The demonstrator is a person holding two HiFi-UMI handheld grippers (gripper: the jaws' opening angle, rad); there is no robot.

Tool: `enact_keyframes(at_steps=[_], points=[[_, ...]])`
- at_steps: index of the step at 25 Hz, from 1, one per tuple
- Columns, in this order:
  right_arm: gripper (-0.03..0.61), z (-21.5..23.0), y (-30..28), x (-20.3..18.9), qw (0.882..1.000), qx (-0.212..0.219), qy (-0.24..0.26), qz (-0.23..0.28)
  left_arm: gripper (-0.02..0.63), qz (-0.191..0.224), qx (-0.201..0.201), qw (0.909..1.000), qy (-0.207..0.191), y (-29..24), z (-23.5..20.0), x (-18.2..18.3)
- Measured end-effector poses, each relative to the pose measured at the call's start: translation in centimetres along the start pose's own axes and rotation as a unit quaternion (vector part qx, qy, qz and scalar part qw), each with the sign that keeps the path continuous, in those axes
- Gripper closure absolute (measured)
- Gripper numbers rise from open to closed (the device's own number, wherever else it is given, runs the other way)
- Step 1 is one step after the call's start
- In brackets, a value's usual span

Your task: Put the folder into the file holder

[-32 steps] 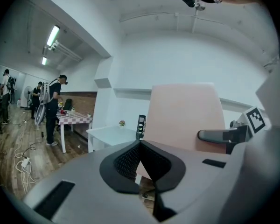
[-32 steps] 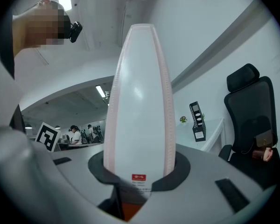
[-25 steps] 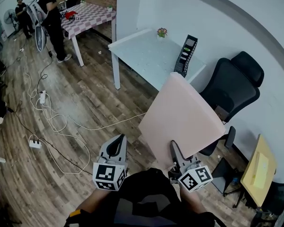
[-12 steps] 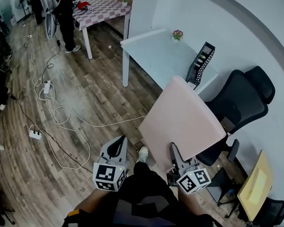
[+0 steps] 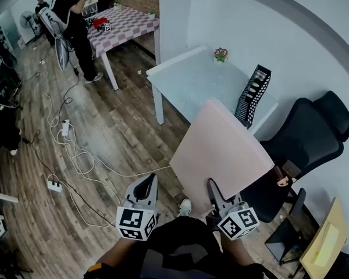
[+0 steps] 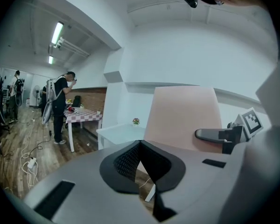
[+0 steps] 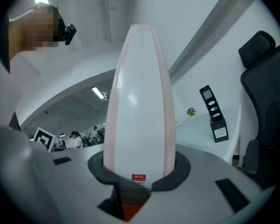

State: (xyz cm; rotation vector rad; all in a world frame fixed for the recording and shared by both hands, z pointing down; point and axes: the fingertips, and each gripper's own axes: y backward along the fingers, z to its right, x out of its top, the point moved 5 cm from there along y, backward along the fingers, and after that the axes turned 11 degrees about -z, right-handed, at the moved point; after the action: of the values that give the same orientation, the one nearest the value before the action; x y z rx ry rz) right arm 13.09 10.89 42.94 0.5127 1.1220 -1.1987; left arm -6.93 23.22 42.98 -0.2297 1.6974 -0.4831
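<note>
I am pinching the pink folder (image 5: 224,150) in my right gripper (image 5: 212,186), with my left gripper (image 5: 146,182) squeezed together and empty, facing the white table (image 5: 186,80).

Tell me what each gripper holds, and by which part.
Right gripper clamps the pink folder at its near bottom edge; left gripper is shut on nothing.

The folder (image 5: 221,150) hides part of the table's (image 5: 186,80) edge; print on its red label (image 7: 138,177) is too small to read.
</note>
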Motion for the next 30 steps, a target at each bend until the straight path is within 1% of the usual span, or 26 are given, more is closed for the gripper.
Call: enact_keyframes(at_steps=[4,10,13,17,21,24,27,30], points=[[0.440,3.5,-2.1,2.0,1.000,0.002,-0.008,0.002,0.607,-0.014,-0.013,0.9998,-0.011,-4.6,1.1,2.2],[0.440,8.8,-4.1,4.3,1.000,-0.010,-0.020,0.010,0.607,-0.026,-0.032,0.9986,-0.032,-11.0,2.9,5.0],[0.440,11.4,-5.0,5.0,1.000,-0.022,-0.016,0.009,0.607,-0.034,-0.047,0.9975,-0.039,-13.8,3.8,5.5],[0.440,13.6,-5.9,5.2,0.999,-0.041,-0.034,0.010,0.607,-0.056,-0.061,0.9957,-0.041,-16.9,3.8,5.5],[0.440,14.9,-7.7,5.4,0.996,-0.080,-0.046,0.005,0.607,-0.066,-0.086,0.9931,-0.045,-20.4,2.0,6.4],[0.440,15.9,-9.6,6.5,0.993,-0.112,-0.044,0.020,0.607,-0.071,-0.110,0.9901,-0.052,-24.1,0.3,7.3],[0.440,16.4,-10.8,8.2,0.984,-0.163,-0.053,0.045,0.607,-0.071,-0.148,0.9838,-0.071,-27.8,-1.0,9.6],[0.441,16.3,-11.7,11.2,0.973,-0.214,-0.048,0.072,0.607,-0.066,-0.187,0.9761,-0.088,-31.0,-2.2,13.0]])
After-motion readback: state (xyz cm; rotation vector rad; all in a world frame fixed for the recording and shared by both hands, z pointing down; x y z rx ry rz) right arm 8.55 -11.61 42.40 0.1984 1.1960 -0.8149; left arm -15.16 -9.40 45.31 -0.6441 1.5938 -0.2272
